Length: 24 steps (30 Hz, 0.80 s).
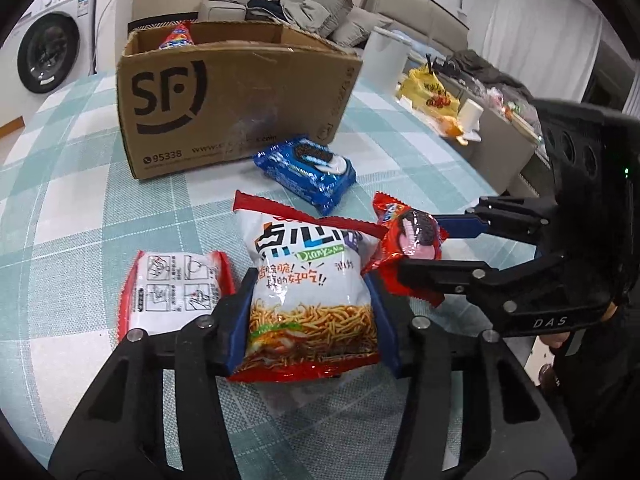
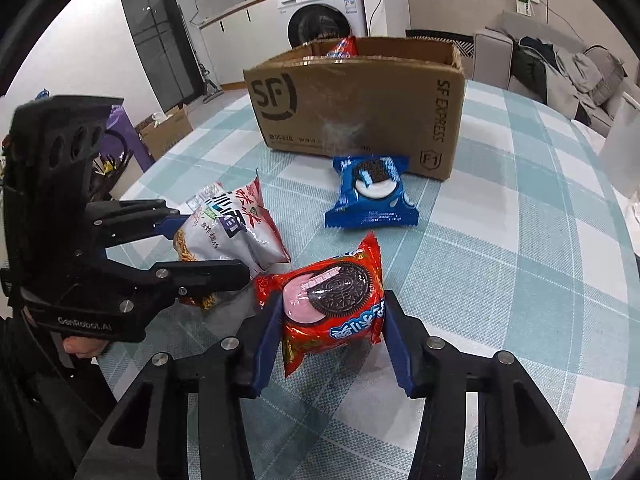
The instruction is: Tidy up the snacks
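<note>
Now, through my left wrist camera, my left gripper (image 1: 310, 312) is clamped on the white and red crinkly noodle-snack bag (image 1: 310, 280), its blue pads pressing both sides as the bag lies on the teal-and-white checked tablecloth (image 1: 80, 200). A red-edged white packet (image 1: 172, 292) lies just beside it. A blue cookie pack (image 1: 306, 170) sits near the brown cardboard box (image 1: 236, 108), which holds a red snack pack (image 1: 178, 36).

Through my right wrist camera, my right gripper (image 2: 332, 320) straddles the red cookie pack (image 2: 332, 304); both blue pads touch its sides, so I read it as gripped. It sits on the cloth, between the noodle bag and the blue pack.
</note>
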Tool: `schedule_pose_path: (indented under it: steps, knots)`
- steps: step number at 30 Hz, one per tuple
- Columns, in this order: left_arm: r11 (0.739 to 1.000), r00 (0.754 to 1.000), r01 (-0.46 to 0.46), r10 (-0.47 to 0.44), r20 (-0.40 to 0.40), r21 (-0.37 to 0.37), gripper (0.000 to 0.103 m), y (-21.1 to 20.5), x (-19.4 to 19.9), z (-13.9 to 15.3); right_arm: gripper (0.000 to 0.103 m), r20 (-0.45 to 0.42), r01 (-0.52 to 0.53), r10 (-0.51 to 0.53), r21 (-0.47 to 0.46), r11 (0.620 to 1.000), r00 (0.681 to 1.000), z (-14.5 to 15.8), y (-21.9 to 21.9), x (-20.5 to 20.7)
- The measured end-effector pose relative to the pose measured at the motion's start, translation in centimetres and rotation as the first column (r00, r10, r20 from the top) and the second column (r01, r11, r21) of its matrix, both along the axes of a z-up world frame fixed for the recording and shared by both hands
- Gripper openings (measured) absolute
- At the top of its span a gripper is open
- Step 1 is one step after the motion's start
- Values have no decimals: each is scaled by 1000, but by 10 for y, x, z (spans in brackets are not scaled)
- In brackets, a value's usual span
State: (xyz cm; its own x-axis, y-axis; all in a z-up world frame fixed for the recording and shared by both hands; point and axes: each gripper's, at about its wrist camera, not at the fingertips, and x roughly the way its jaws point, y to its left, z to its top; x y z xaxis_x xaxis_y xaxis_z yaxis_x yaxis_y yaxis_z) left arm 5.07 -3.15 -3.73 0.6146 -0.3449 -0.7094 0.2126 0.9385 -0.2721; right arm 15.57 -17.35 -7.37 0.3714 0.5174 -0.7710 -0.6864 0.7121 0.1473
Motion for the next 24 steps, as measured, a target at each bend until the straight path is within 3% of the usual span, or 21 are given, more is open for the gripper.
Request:
schedule_pose_path:
  steps: [24]
  knots:
    - [992,985,-122,120,122,14,48,31,-12,37,48,30,109,-114,139,984,993,26,-22,10]
